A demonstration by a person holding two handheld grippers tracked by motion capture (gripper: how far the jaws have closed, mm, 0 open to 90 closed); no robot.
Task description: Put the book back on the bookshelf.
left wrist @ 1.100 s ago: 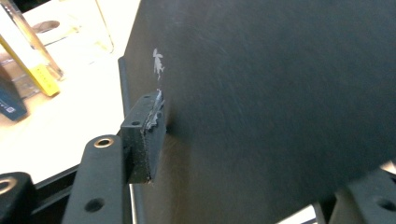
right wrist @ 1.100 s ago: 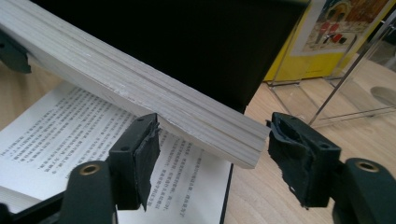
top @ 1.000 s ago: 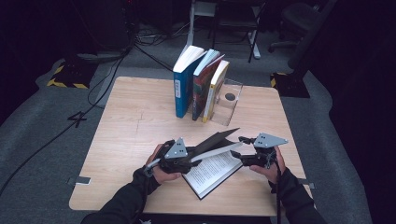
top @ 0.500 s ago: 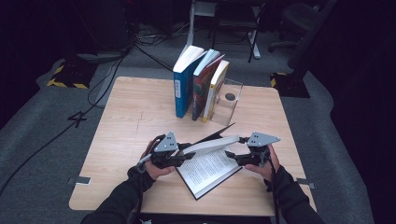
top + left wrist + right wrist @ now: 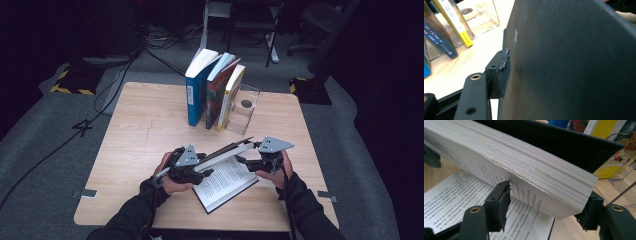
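Since the earlier frame both hands have shifted slightly and the raised half of the open book (image 5: 227, 172) sits at a flatter slant. Left tongs (image 5: 200, 167) have just been opening: in the left gripper view one pad lies against the black cover (image 5: 574, 60), the other jaw is hidden behind it, so I cannot tell whether they pinch. Right tongs (image 5: 245, 161) have just been closing; their jaws straddle the thick page block (image 5: 524, 167), spread, with one pad clear of the paper. The book lies near the table's (image 5: 140, 130) front edge, with bare wood to the left and behind it. Counted: three upright books (image 5: 212, 90) against one clear bookend (image 5: 245, 107) at the far edge, and two gripper sets. The book's lower cover is largely covered.
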